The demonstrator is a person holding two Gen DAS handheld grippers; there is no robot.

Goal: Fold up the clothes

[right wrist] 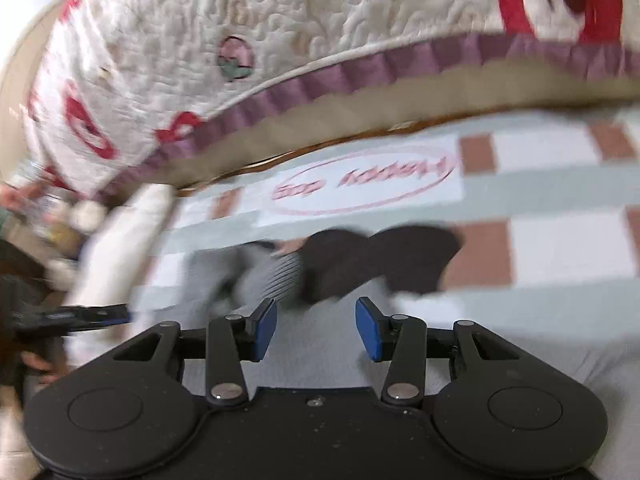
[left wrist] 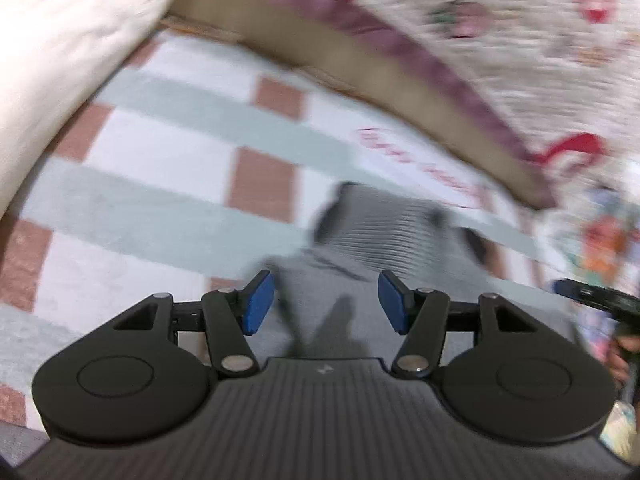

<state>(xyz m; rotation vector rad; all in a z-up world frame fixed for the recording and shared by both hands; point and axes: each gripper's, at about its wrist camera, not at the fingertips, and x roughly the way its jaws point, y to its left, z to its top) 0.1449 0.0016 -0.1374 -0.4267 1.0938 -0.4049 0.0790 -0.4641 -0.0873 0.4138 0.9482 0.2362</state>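
Observation:
A grey garment (left wrist: 360,256) with a ribbed band and dark trim lies on a checked sheet (left wrist: 168,184). My left gripper (left wrist: 326,304) is open and empty, hovering just above the garment's near part. In the right wrist view the same grey garment (right wrist: 260,276) shows with a dark brown part (right wrist: 380,260) at its far end. My right gripper (right wrist: 316,330) is open and empty over the garment's near edge. The right gripper also shows at the right edge of the left wrist view (left wrist: 592,296); the left one appears at the left edge of the right wrist view (right wrist: 92,316). Both views are motion-blurred.
A quilted white blanket with red shapes and a purple frill (right wrist: 280,40) hangs over the far side of the bed. A white pillow (left wrist: 60,52) lies at the left. The sheet has a pink oval logo (right wrist: 360,184).

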